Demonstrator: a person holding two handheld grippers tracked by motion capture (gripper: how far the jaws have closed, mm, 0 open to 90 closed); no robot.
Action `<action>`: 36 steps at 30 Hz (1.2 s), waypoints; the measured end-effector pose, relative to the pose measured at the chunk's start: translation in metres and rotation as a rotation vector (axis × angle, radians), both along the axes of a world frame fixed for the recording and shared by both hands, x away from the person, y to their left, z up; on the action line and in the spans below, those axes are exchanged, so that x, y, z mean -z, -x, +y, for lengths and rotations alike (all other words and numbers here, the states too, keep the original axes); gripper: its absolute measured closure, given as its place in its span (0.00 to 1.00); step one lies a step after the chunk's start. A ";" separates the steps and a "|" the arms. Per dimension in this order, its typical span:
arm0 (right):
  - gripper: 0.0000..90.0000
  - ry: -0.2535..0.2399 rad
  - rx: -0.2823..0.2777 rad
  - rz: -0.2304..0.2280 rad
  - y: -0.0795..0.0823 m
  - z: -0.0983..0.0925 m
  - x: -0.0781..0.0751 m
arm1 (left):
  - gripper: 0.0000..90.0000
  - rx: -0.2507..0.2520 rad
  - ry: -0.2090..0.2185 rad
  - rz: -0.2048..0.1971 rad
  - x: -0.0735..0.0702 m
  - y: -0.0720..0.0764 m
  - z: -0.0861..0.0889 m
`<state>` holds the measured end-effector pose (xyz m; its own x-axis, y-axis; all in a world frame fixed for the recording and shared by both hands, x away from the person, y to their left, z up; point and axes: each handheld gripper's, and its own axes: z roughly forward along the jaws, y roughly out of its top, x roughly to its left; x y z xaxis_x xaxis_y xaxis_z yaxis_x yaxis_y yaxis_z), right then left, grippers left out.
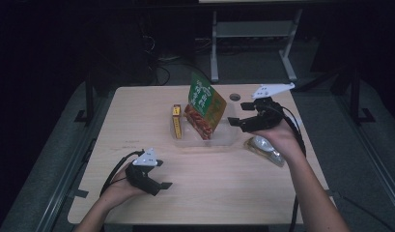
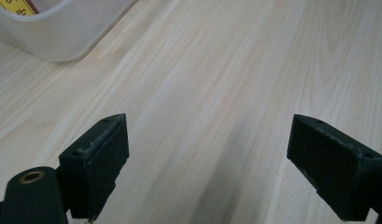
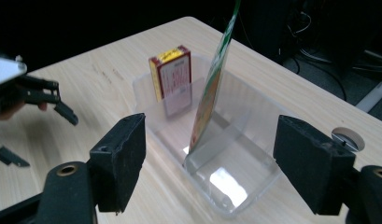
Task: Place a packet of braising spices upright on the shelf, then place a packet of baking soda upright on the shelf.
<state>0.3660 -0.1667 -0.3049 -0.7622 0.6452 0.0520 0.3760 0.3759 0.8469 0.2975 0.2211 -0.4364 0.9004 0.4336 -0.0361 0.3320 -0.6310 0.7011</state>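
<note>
A clear plastic tub [image 1: 224,137] sits mid-table. Inside it a red and yellow box [image 1: 176,121] stands at the left end, and a flat green and red packet [image 1: 204,106] stands upright and tilted near the middle. My right gripper [image 1: 238,113] hovers open over the tub's right end, nothing between its jaws. Its own view looks down on the tub [image 3: 235,186], box [image 3: 172,77] and packet [image 3: 212,93] past the open right gripper [image 3: 209,163]. My left gripper [image 1: 162,174] rests open near the front left; the left gripper [image 2: 209,158] faces bare wood with the tub's corner [image 2: 53,37] beyond.
A clear-wrapped pale bag [image 1: 266,147] lies on the table under the right wrist, just right of the tub. A round cable hole [image 1: 234,97] is near the far edge. Metal desk legs [image 1: 214,48] stand beyond the table.
</note>
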 end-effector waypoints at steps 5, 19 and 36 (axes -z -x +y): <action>0.31 -0.009 0.010 0.000 0.012 -0.013 0.015 | 0.14 -0.002 -0.007 -0.006 -0.001 0.000 0.001; 0.56 0.062 0.116 0.065 0.016 -0.060 0.070 | 0.14 -0.005 -0.003 -0.015 -0.001 0.000 0.002; 1.00 0.173 0.225 0.125 -0.012 -0.108 0.123 | 0.14 -0.013 0.014 -0.016 -0.002 0.001 0.004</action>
<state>0.3780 -0.2743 -0.4274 -0.5935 0.8047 0.0109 0.5635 0.4059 0.7195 0.2969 0.2247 -0.4340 0.8950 0.4451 -0.0281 0.3290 -0.6165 0.7153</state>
